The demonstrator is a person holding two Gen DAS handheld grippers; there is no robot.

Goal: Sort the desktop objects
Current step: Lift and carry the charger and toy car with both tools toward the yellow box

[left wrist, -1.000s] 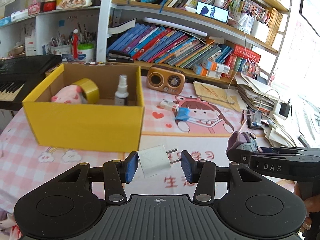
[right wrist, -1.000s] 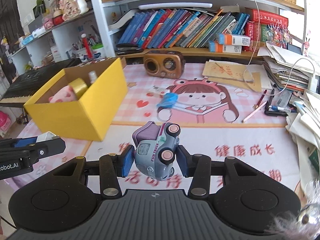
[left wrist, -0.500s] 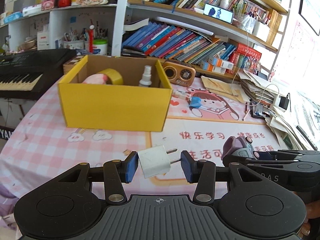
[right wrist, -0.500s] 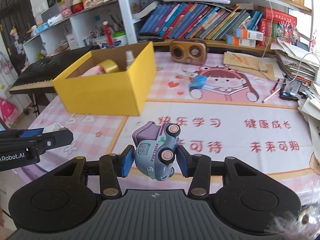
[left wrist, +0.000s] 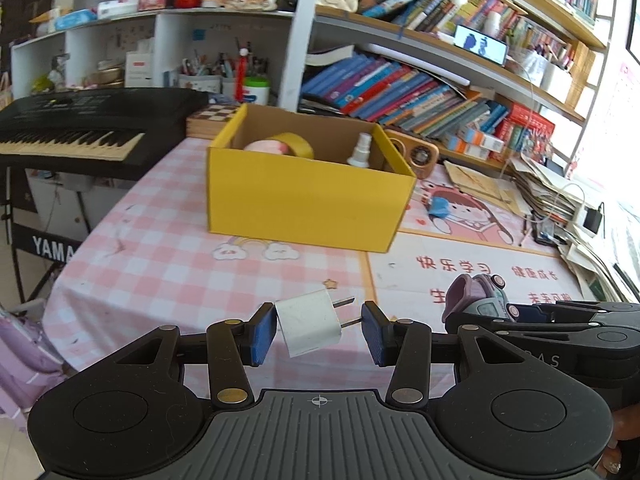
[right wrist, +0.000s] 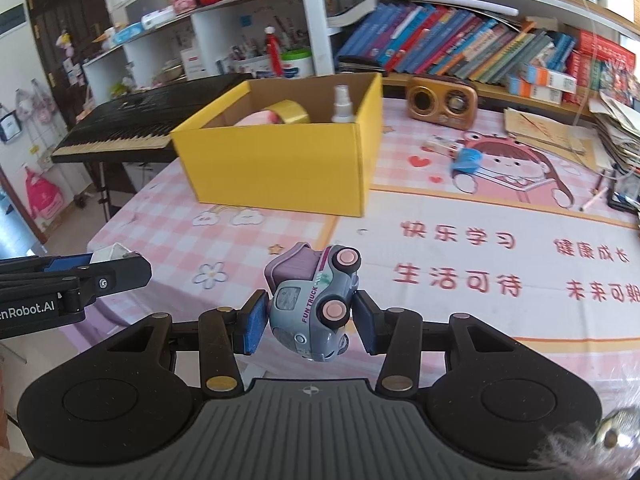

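Observation:
My left gripper (left wrist: 318,334) is shut on a white charger plug (left wrist: 308,320); the left pad presses its body and the prongs meet the right pad. It hangs over the pink checked tablecloth near the table's front edge. My right gripper (right wrist: 310,324) is shut on a grey and purple toy truck (right wrist: 314,304), wheels facing right. The truck (left wrist: 476,298) also shows at the right of the left wrist view. An open yellow box (left wrist: 304,204) stands further back on the table, holding a tape roll (right wrist: 290,112), a spray bottle (right wrist: 343,106) and a pink item.
A black keyboard (left wrist: 72,136) stands left of the table. Behind the box sit a brown radio (right wrist: 442,100) and shelves of books. A small blue item (right wrist: 466,158) lies on the cartoon mat. Stacked papers and cables crowd the right edge (left wrist: 552,196).
Both grippers have drawn back from the yellow box and to the left, each keeping its object. The box now looks smaller and nearer the middle of both views.

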